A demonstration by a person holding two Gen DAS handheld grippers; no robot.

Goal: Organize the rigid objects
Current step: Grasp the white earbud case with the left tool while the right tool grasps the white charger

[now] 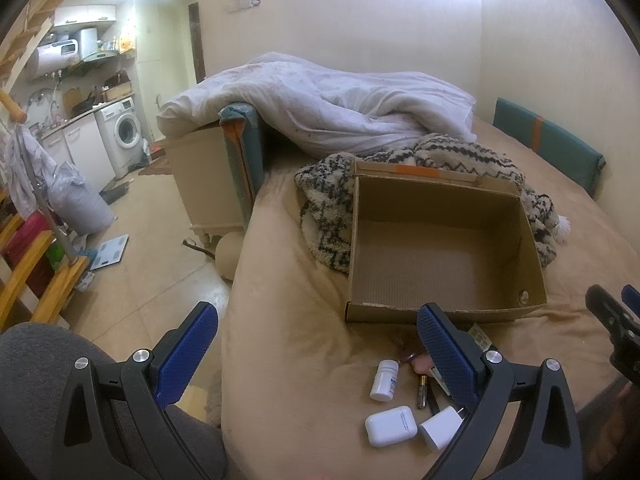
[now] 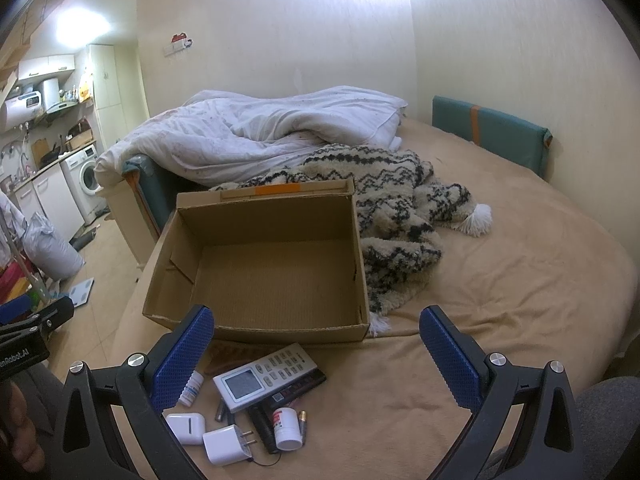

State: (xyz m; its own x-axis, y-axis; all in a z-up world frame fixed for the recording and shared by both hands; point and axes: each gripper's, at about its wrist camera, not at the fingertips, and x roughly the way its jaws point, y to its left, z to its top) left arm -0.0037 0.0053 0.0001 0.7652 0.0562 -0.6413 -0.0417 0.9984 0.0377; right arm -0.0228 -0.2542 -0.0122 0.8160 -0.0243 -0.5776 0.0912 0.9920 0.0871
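Observation:
An open, empty cardboard box (image 2: 264,272) sits on the tan bed; it also shows in the left wrist view (image 1: 440,256). In front of it lie small items: a white remote (image 2: 266,376), a white earbud case (image 2: 186,428), a white charger plug (image 2: 224,446), a white pill bottle (image 2: 288,428), another white bottle (image 1: 385,380), batteries (image 2: 302,424) and a dark flat device (image 2: 298,388). My right gripper (image 2: 316,336) is open and empty above the items. My left gripper (image 1: 318,332) is open and empty, left of the pile. The earbud case (image 1: 390,426) and plug (image 1: 440,428) show by its right finger.
A patterned woolly blanket (image 2: 396,208) lies behind and right of the box. A white duvet (image 2: 256,136) is heaped at the back. A teal cushion (image 2: 492,132) leans on the wall. The bed edge drops to a tiled floor (image 1: 160,264) on the left.

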